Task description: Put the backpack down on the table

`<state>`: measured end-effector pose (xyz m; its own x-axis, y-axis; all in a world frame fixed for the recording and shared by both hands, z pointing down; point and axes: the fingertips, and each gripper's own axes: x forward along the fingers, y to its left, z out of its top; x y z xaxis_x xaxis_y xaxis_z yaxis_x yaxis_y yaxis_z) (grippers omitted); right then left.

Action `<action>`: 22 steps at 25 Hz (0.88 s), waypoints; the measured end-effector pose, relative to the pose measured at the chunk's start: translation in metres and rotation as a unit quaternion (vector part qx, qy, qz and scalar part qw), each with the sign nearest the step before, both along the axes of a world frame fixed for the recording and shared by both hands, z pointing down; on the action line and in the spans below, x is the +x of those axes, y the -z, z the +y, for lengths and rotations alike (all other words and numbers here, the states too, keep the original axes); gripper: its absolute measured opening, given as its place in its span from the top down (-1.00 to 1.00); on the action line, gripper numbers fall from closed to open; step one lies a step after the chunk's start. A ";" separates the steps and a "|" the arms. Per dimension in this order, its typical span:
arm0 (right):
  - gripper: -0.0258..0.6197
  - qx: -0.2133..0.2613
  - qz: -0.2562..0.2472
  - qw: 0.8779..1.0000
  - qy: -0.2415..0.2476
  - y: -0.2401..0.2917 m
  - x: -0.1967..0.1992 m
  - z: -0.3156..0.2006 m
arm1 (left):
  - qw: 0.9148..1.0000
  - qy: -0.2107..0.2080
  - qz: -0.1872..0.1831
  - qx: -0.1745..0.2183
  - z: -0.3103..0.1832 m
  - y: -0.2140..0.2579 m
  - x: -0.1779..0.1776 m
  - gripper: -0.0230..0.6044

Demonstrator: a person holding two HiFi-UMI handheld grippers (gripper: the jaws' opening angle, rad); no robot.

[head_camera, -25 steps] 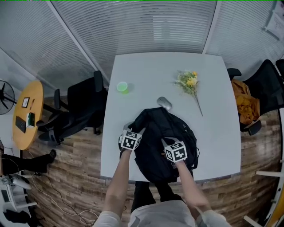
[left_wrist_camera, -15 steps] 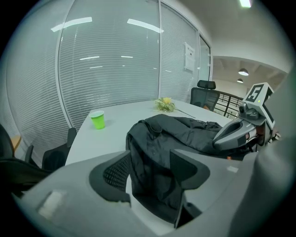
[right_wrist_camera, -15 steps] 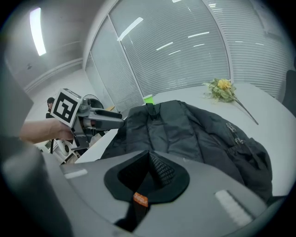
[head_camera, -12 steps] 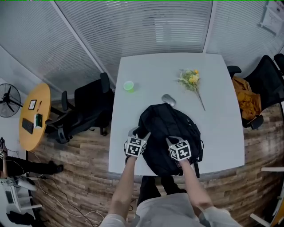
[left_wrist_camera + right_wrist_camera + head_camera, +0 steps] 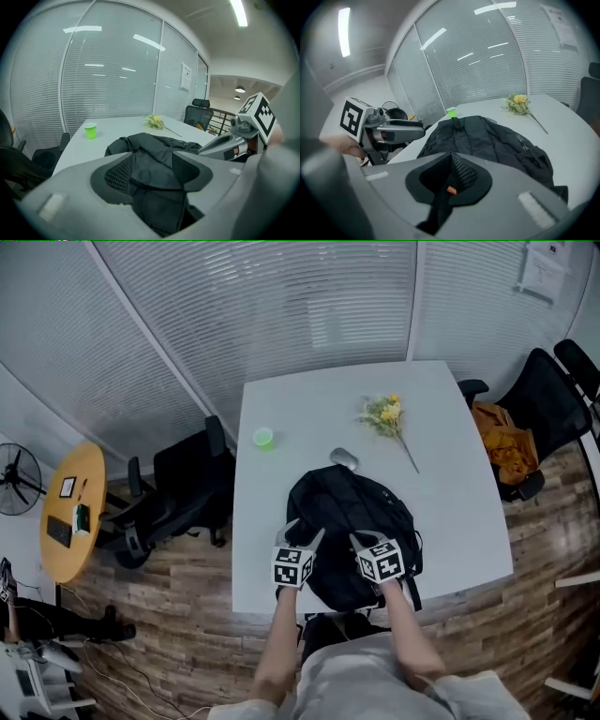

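The black backpack (image 5: 352, 517) lies on the white table (image 5: 309, 399), and its near end reaches the front edge. My left gripper (image 5: 302, 540) is at the pack's near-left corner, shut on a mesh-lined strap and fabric (image 5: 152, 176). My right gripper (image 5: 364, 545) is at the near middle, shut on a mesh strap with a small orange tag (image 5: 451, 190); the strap's tail hangs below the jaws. The rest of the backpack (image 5: 487, 138) spreads flat beyond both grippers.
A green cup (image 5: 263, 438) stands far left on the table, a grey rounded object (image 5: 344, 458) sits just behind the pack, and a bunch of flowers (image 5: 384, 413) lies far right. A black chair (image 5: 178, 488) stands to the left, another chair (image 5: 525, 399) to the right.
Both grippers keep their hold and have drawn slightly toward the table's front edge with the pack's near end. The head view has shifted a little.
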<state>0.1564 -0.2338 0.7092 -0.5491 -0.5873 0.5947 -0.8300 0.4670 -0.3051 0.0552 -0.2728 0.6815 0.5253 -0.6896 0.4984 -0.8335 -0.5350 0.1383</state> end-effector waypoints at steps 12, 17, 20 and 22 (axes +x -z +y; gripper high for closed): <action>0.92 0.011 0.010 1.000 -0.007 0.012 0.026 0.010 | 0.998 0.010 0.055 -0.011 0.021 0.032 0.017 0.06; 0.92 0.022 0.007 1.000 -0.005 0.020 0.026 0.008 | 0.999 0.016 0.036 -0.006 0.033 0.035 0.019 0.06; 0.92 0.027 0.009 1.000 0.001 0.022 0.023 0.007 | 1.000 0.014 0.026 -0.007 0.036 0.035 0.018 0.06; 0.92 0.028 0.007 1.000 0.002 0.023 0.023 0.006 | 1.000 0.017 0.023 -0.006 0.036 0.035 0.018 0.06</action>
